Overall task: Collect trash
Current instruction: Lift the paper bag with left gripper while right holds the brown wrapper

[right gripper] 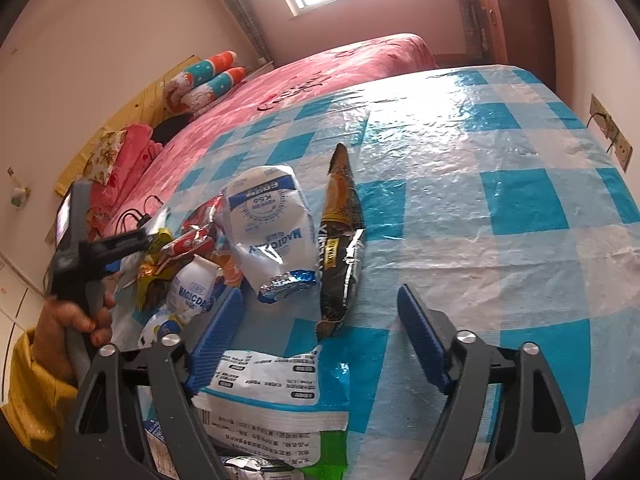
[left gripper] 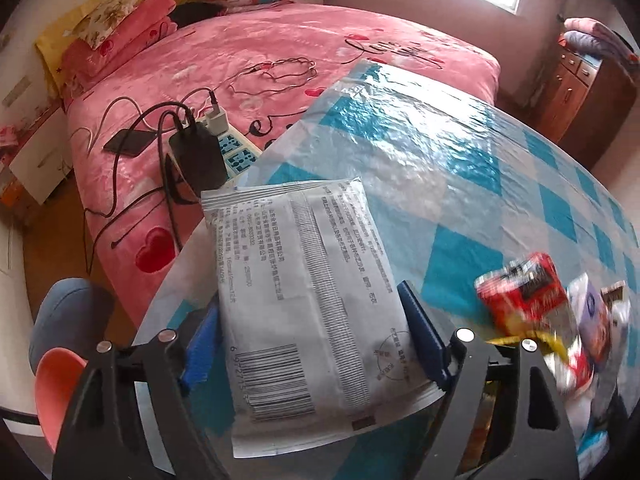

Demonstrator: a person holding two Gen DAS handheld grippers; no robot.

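The left tool (left gripper: 312, 320) pointed steeply down, its blue pads (left gripper: 420, 332) standing apart on either side of a flat white packet (left gripper: 304, 280) that lay between them; whether the pads pressed on it could not be told. The right tool (right gripper: 320, 320) angled down with its jaws wide and nothing between the fingertips. A hand (right gripper: 76, 320) in a yellow sleeve (right gripper: 36, 392) gripped the left tool's handle at the near left.

White crumpled pouch (right gripper: 272, 236), lying mid-bench: reading "MAGICDAY", "K56", "FOOD", upside down. Smaller white pouch (right gripper: 192, 292) near the left edge: showing "MAGICDA". Grey-white packet (left gripper: 308, 300): bearing a barcode starting "6 97271", with fine Chinese print too small to read.
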